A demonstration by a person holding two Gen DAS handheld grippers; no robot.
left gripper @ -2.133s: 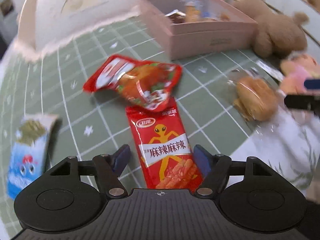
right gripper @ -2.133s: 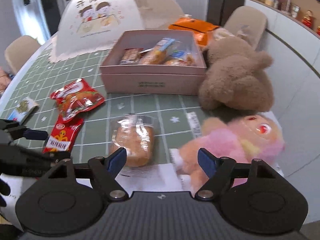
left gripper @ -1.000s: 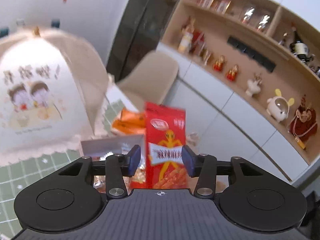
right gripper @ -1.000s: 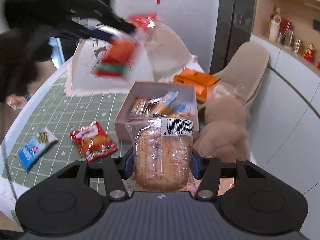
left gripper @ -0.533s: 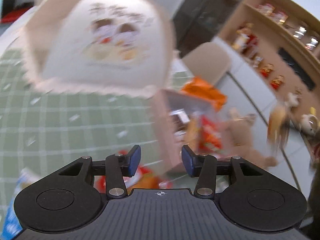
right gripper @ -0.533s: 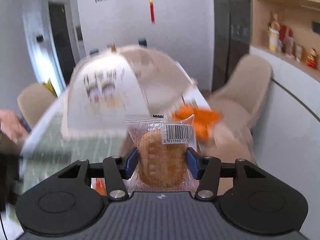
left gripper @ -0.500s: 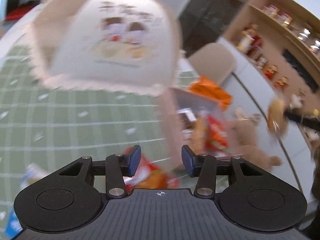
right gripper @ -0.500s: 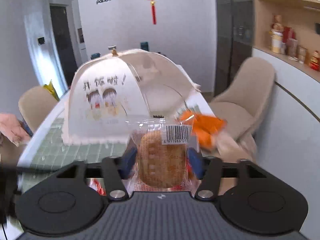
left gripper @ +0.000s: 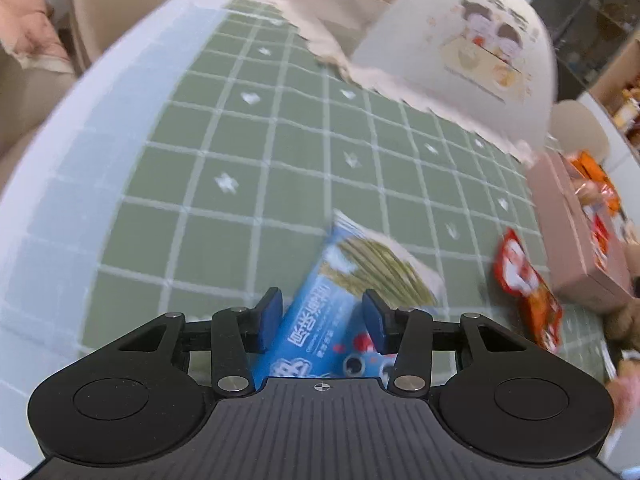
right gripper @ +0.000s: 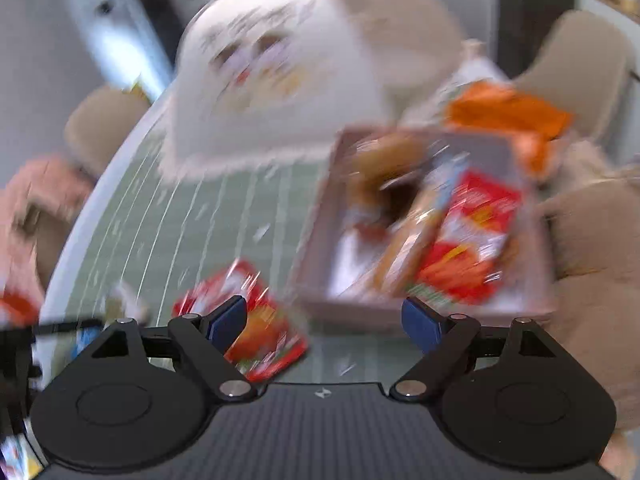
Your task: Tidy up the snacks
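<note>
My left gripper (left gripper: 322,322) is open, its fingers on either side of a blue snack pack (left gripper: 348,300) that lies on the green checked tablecloth (left gripper: 240,152). My right gripper (right gripper: 326,320) is open and empty above the table, in front of the pink box (right gripper: 316,264). The box holds the bread pack (right gripper: 384,160), the red spicy-strip pack (right gripper: 472,240) and other snacks. A red crumpled snack bag (right gripper: 260,336) lies on the cloth before the box; it also shows in the left wrist view (left gripper: 528,292).
A white mesh food cover (left gripper: 460,40) stands at the back of the table. An orange bag (right gripper: 508,116) and a brown plush toy (right gripper: 592,248) lie behind and right of the box. Chairs (left gripper: 112,0) stand around the table edge.
The left gripper dropped the red strip pack in the box and swung left and down over the blue pack. The right gripper released the bread into the box and opened.
</note>
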